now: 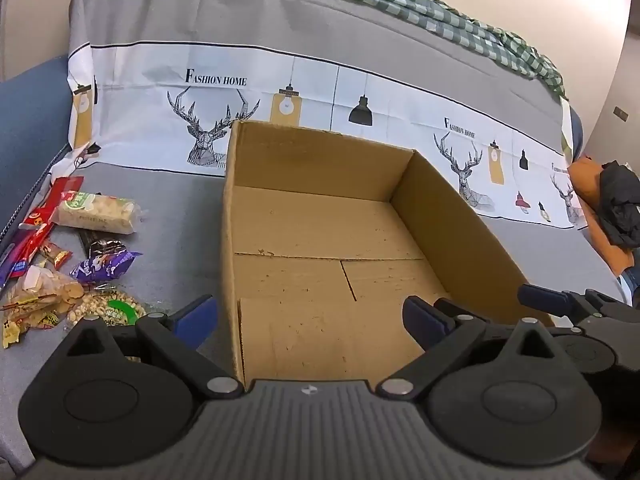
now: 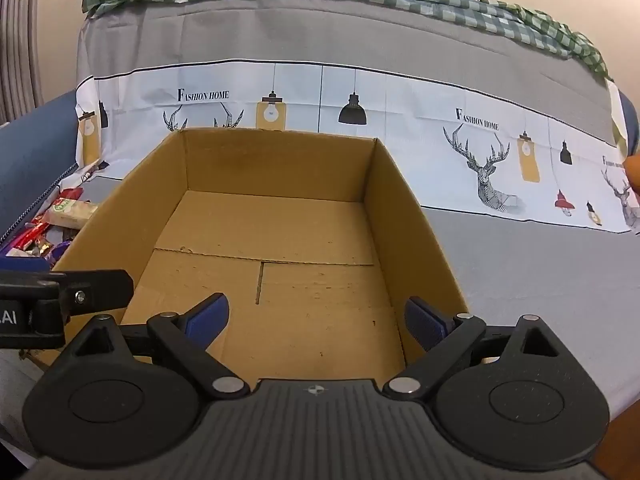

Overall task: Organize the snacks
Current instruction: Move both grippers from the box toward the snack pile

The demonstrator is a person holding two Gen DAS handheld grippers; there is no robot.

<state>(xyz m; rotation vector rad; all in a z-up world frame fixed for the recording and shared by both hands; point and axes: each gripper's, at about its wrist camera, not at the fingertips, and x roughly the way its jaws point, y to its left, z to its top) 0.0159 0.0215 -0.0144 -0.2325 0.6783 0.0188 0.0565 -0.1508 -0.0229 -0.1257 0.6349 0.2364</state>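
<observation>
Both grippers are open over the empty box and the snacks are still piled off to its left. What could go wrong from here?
1. The snack pile is loose and overlapping, so the left gripper may pinch two packets or drag neighbours along.
2. The cardboard box wall stands between pile and floor; a low carry could clip it and shift the box.
3. The right gripper hovers close beside the left; they could collide.

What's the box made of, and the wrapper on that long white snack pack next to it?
Box: plain brown corrugated cardboard, matte, with visible flap seams and scuffs. Long snack pack: probably thin clear plastic film, glossy, contents showing through, crimped end.
</observation>
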